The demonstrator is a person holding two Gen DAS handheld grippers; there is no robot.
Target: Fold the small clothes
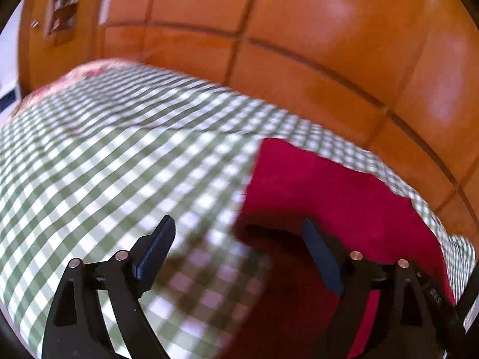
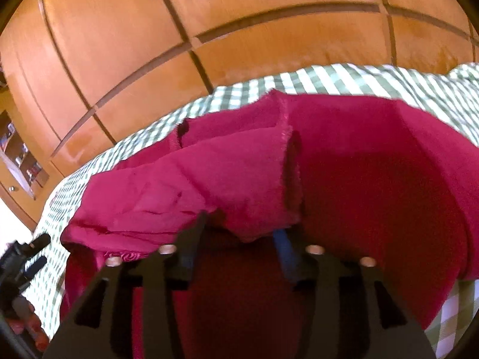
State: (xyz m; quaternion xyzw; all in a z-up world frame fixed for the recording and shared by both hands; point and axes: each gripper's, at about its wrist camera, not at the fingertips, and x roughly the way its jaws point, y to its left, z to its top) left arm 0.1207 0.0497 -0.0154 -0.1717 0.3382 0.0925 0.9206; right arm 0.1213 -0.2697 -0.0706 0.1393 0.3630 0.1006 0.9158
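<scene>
A crimson garment (image 2: 239, 164) lies on a green-and-white checked cloth (image 1: 104, 155). In the right wrist view it is bunched, with a raised seam at its middle, and a fold drapes over my right gripper (image 2: 242, 227). The jaws stand apart with cloth between them and no grip shows. In the left wrist view the garment (image 1: 329, 185) lies flat at the right. My left gripper (image 1: 239, 236) is open over its left edge, one finger above the checked cloth, the other above the garment. The left gripper also shows at the left edge of the right wrist view (image 2: 33, 254).
An orange tiled floor (image 1: 299, 30) lies beyond the far edge of the cloth. A wooden shelf unit (image 1: 64, 3) stands at the far left. A pink patterned fabric (image 1: 89, 70) shows at the cloth's far corner.
</scene>
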